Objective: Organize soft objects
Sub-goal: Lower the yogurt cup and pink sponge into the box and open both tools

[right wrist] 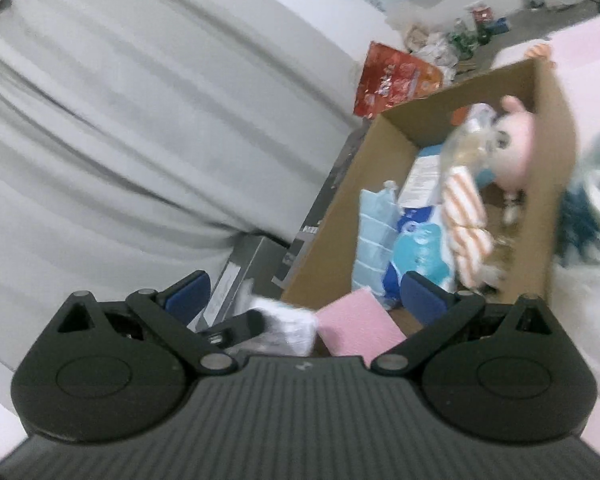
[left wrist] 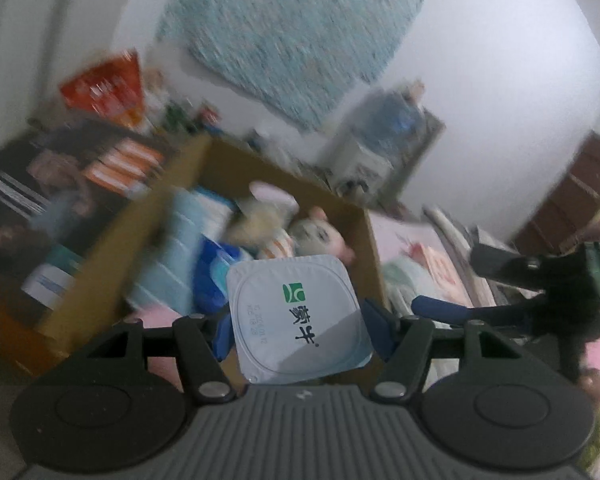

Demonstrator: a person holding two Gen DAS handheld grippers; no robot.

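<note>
Pinched between the blue pads of the left hand-held gripper [left wrist: 300, 320]: a white yogurt cup [left wrist: 296, 316], foil lid with green logo turned toward the lens, held just in front of an open cardboard box [left wrist: 374, 248]. Packed inside the box: a pink plush toy [left wrist: 328, 236] with large eyes, an orange-and-white striped soft item [right wrist: 466, 216], pale blue tissue packs [left wrist: 176, 248] and a blue-and-white wrapped bundle [right wrist: 416, 248]. Near the box's closest corner, in the right wrist view, a pink sponge-like block [right wrist: 358, 324], apparently leaning against the cardboard wall, though blur leaves the contact unclear. Spread wide and holding nothing: the right hand-held gripper [right wrist: 306, 292], blue pads well apart, pointed toward the box's near end; visible also at the right edge of the left wrist view, above pink bedding. Just below it, a gloved hand [right wrist: 288, 330] on a dark handle. Behind the box, a red snack bag [left wrist: 106, 90] against a white curtain, a turquoise textile [left wrist: 288, 36] hung on the white wall, and a water dispenser [left wrist: 380, 140] with its blue bottle. Left of the box, dark printed cartons [left wrist: 60, 192], blurred.
</note>
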